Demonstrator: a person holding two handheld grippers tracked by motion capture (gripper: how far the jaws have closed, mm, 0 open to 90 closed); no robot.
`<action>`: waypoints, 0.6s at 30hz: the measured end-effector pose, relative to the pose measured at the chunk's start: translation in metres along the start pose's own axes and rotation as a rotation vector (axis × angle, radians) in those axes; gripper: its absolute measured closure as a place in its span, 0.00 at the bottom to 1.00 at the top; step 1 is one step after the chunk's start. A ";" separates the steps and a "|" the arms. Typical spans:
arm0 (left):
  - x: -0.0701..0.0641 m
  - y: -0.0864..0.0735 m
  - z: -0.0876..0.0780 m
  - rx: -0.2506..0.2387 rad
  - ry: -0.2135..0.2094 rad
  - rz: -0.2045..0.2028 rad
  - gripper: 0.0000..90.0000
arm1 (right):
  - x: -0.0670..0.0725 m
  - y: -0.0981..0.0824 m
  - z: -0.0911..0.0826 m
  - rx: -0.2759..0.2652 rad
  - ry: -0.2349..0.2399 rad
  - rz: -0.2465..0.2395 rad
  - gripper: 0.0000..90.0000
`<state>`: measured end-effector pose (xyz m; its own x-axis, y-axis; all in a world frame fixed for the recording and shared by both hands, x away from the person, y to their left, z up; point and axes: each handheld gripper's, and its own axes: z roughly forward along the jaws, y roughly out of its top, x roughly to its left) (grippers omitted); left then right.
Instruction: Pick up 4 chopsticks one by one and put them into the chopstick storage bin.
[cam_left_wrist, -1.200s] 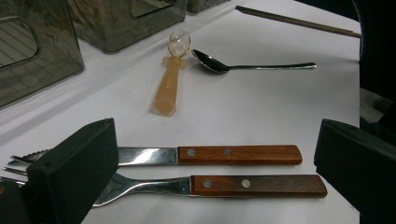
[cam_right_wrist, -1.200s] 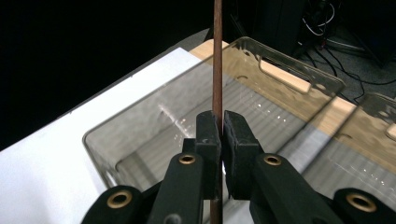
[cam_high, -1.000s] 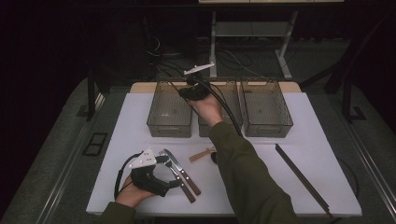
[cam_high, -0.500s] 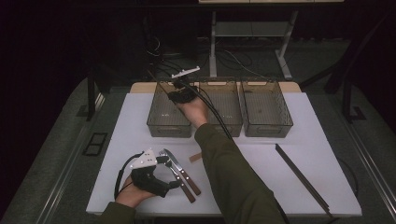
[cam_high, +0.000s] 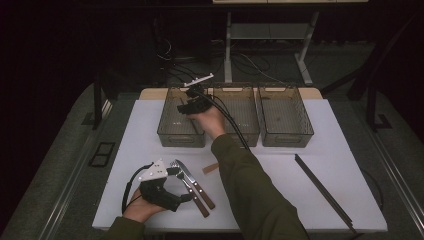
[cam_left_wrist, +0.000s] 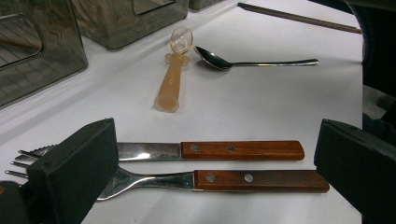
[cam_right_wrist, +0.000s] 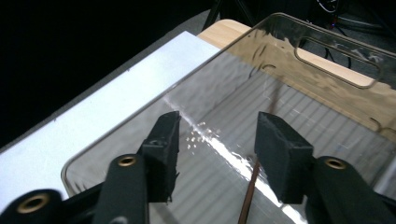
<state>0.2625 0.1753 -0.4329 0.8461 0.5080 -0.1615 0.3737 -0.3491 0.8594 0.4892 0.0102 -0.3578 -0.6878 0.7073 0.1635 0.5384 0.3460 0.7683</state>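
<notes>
My right gripper (cam_high: 186, 106) hangs over the left clear bin (cam_high: 170, 134). Its jaws have just been opening and stand apart in the right gripper view (cam_right_wrist: 217, 123). Below them, inside the bin, lies a thin brown stick (cam_right_wrist: 250, 196) that the pads do not touch. Near the table's front left, my left gripper (cam_high: 181, 184) is open and straddles a wooden-handled knife (cam_left_wrist: 233, 150) and fork (cam_left_wrist: 252, 179) lying side by side, with neither pad touching them.
Middle (cam_high: 245, 135) and right (cam_high: 287, 135) clear bins stand beside the left one. A translucent plastic spoon (cam_left_wrist: 172, 79) and a metal spoon (cam_left_wrist: 252, 62) lie beyond the knife. A long dark stick (cam_high: 322, 190) lies on the white mat (cam_high: 125, 145) at the right.
My right hand has moved left from the middle bin to the left bin and dropped a little lower. The left hand has stayed where it was.
</notes>
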 end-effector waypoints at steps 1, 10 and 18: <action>0.000 0.000 0.000 0.000 0.000 -0.001 0.00 | -0.001 0.000 -0.003 -0.002 0.001 -0.003 0.53; 0.000 0.000 0.001 0.006 0.000 0.000 0.00 | -0.016 -0.018 -0.043 -0.013 0.045 -0.026 0.45; 0.000 0.000 0.000 0.008 0.001 0.002 0.00 | -0.023 -0.045 -0.075 -0.017 0.047 -0.054 0.40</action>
<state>0.2623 0.1748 -0.4327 0.8465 0.5080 -0.1590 0.3746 -0.3565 0.8559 0.4441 -0.0680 -0.3492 -0.7381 0.6579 0.1498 0.4918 0.3725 0.7870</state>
